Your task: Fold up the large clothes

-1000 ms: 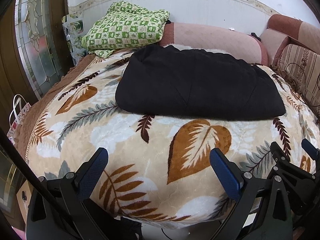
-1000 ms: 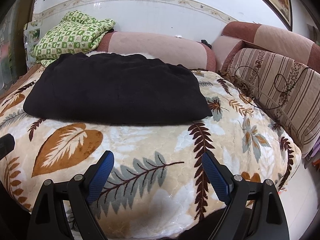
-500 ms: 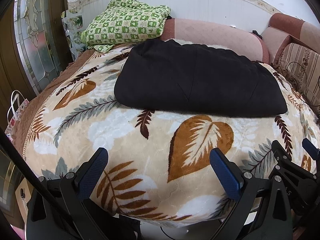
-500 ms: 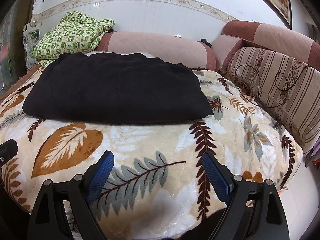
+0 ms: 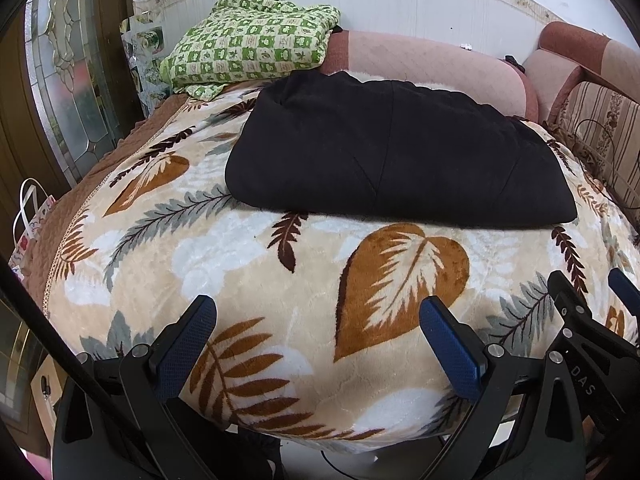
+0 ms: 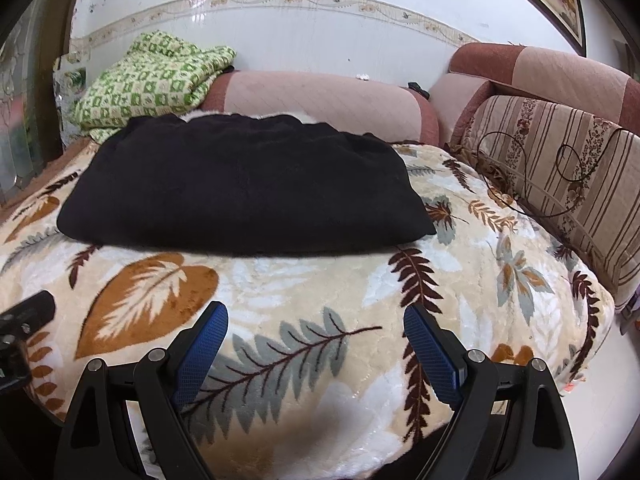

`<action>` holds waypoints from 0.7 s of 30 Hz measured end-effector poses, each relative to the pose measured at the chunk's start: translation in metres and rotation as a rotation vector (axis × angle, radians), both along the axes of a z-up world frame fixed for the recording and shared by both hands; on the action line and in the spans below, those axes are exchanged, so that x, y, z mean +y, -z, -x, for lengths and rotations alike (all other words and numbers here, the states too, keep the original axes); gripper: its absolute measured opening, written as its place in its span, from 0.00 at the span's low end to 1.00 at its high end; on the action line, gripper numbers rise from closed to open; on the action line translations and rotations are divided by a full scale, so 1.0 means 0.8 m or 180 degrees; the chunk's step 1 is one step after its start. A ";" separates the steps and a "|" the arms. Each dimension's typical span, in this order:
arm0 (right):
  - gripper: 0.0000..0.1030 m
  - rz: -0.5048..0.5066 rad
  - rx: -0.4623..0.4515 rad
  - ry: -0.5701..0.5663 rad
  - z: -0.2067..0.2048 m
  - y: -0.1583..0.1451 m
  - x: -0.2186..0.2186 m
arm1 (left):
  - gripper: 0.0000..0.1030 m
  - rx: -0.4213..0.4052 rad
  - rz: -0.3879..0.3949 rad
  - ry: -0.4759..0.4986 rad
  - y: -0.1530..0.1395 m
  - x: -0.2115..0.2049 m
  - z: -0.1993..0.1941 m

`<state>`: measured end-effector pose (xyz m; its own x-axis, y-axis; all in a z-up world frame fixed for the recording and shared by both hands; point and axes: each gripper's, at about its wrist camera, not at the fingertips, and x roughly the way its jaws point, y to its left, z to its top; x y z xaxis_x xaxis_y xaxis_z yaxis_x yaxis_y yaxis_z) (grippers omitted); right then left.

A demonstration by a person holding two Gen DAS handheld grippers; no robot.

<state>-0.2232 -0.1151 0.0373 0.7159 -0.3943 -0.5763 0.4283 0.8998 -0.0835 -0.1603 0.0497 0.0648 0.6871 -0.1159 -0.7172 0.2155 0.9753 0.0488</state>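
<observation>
A large black garment [image 5: 396,152] lies folded into a flat rectangle on the leaf-patterned blanket [image 5: 248,264], toward the back of the bed; it also shows in the right wrist view [image 6: 244,184]. My left gripper [image 5: 318,340] is open and empty above the blanket's front edge, well short of the garment. My right gripper [image 6: 316,344] is open and empty, also at the front edge. The right gripper shows at the right edge of the left wrist view [image 5: 588,320].
A green checked blanket [image 5: 248,44] sits folded at the back left on a pink bolster [image 5: 432,68]. Striped cushions [image 6: 560,176] line the right side. A glass-panelled door [image 5: 68,76] and a bag [image 5: 32,220] stand at the left.
Both views have pulled back and tilted slightly; the garment sits a little lower in the right wrist view. The garment itself has not moved. Both grippers stay open.
</observation>
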 end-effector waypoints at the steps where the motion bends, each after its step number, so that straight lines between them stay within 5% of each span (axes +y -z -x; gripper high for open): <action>1: 0.90 0.0013 -0.0003 0.0004 0.000 0.000 0.001 | 0.98 0.0004 0.0001 0.0001 0.000 0.000 0.000; 21: 0.92 0.0012 0.0087 -0.0047 -0.006 0.007 0.001 | 0.98 0.0085 0.0012 0.0003 0.009 0.001 -0.005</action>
